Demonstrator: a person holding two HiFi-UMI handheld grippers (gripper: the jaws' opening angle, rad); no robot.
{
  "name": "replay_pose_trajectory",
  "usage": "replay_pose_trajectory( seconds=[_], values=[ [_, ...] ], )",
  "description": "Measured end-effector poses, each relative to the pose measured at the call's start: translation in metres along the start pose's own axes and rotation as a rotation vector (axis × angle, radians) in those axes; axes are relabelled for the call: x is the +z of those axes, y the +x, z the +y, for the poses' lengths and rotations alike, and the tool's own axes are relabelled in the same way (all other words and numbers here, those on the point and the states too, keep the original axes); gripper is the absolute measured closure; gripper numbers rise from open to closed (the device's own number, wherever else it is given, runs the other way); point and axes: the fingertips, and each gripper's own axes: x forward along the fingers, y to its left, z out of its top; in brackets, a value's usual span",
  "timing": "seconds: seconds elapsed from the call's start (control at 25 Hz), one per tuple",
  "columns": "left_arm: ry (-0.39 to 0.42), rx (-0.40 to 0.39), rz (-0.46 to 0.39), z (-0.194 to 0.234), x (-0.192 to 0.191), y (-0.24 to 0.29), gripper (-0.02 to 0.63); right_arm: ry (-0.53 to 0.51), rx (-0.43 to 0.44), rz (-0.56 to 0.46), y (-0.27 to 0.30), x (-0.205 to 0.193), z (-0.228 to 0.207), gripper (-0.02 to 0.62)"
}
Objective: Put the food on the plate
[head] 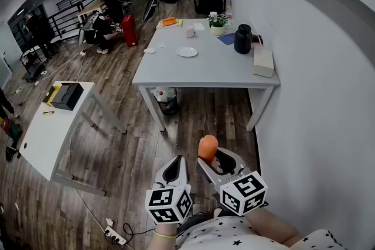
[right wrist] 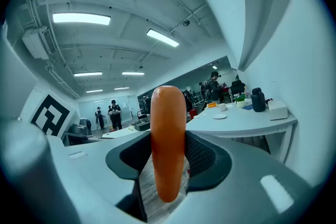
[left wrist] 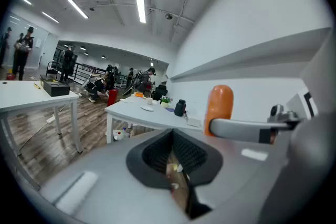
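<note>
An orange sausage point(right wrist: 168, 139) stands upright between the jaws of my right gripper point(right wrist: 169, 162), which is shut on it. In the head view the sausage point(head: 207, 147) sticks up from the right gripper point(head: 212, 162), held low in front of my body over the wooden floor. My left gripper point(head: 175, 171) hangs beside it, shut with nothing in it. The left gripper view shows its own closed jaws point(left wrist: 176, 157) and the sausage point(left wrist: 219, 107) to their right. A small white plate point(head: 187, 52) lies on the grey table point(head: 205, 70) ahead, also the plate point(right wrist: 219, 116) far off in the right gripper view.
On the table stand a black jug point(head: 242, 38), a white box point(head: 263, 61), a potted plant point(head: 218, 22), a cup point(head: 190, 32) and an orange item point(head: 169, 21). A white wall point(head: 316, 96) runs along the right. A second white table point(head: 55, 126) stands left. People work at the far end.
</note>
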Motion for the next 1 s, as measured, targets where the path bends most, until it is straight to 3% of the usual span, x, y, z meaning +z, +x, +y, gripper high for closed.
replay_pose_trajectory(
  seconds=[0.56,1.0],
  values=[
    [-0.038,0.013,0.029,0.058,0.001,0.040,0.598,0.029,-0.015,0.024,0.067,-0.005,-0.010,0.399],
    [-0.032,0.073,-0.001,0.102,0.052,0.165,0.598,-0.012,0.036,0.029,0.182,0.035,-0.094,0.399]
  ],
)
